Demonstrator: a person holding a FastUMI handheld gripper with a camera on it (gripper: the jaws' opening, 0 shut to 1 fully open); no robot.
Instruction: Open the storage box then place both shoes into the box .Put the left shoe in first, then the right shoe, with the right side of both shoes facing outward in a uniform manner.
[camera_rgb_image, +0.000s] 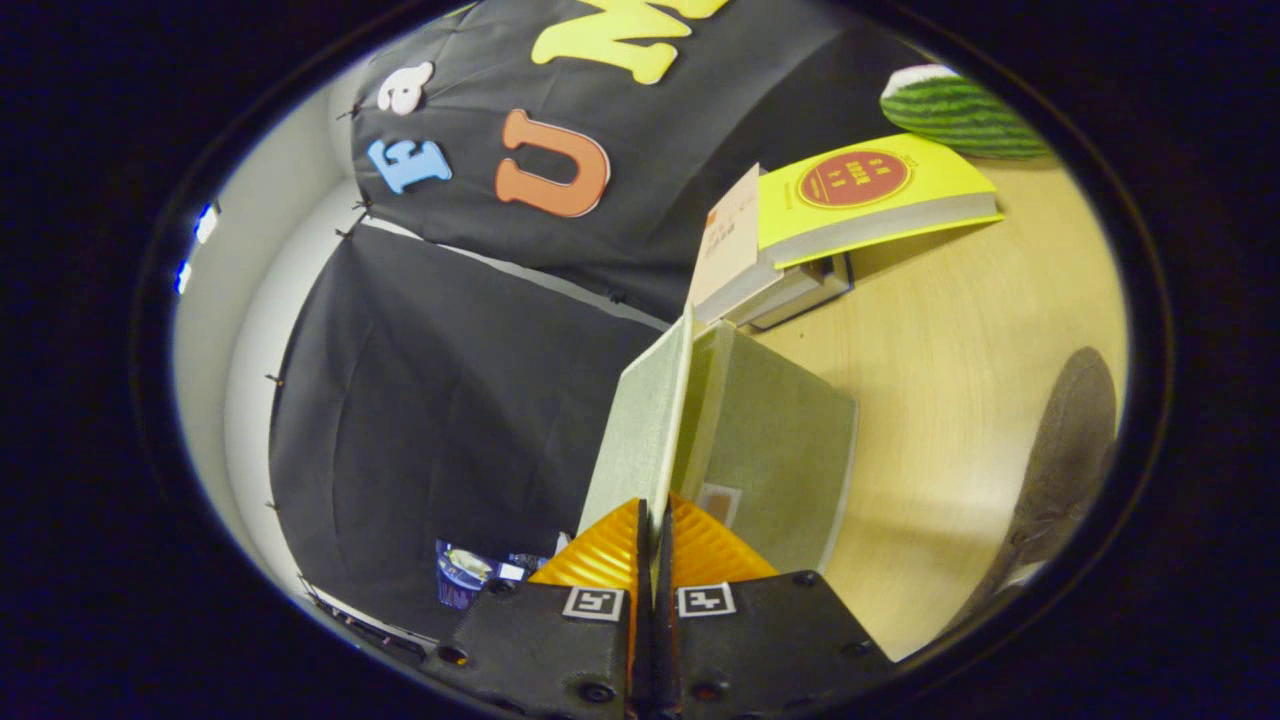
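The pale green, stiff board lid (640, 430) of the storage box (780, 450) is pinched at its edge between the closed claw (655, 545) fingers, raised ahead of them; it looks light and rigid. A dark shoe (1065, 450) lies on the wooden table (950, 330) to the claw's right.

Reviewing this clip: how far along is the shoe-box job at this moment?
Early stage. In hand: the gripper is shut on the edge of the box lid, which stands lifted away from the green storage box, so opening is under way. Left: both shoes. A dark shape that may be a shoe lies on the wooden table beside the box; I see no shoe in the box.
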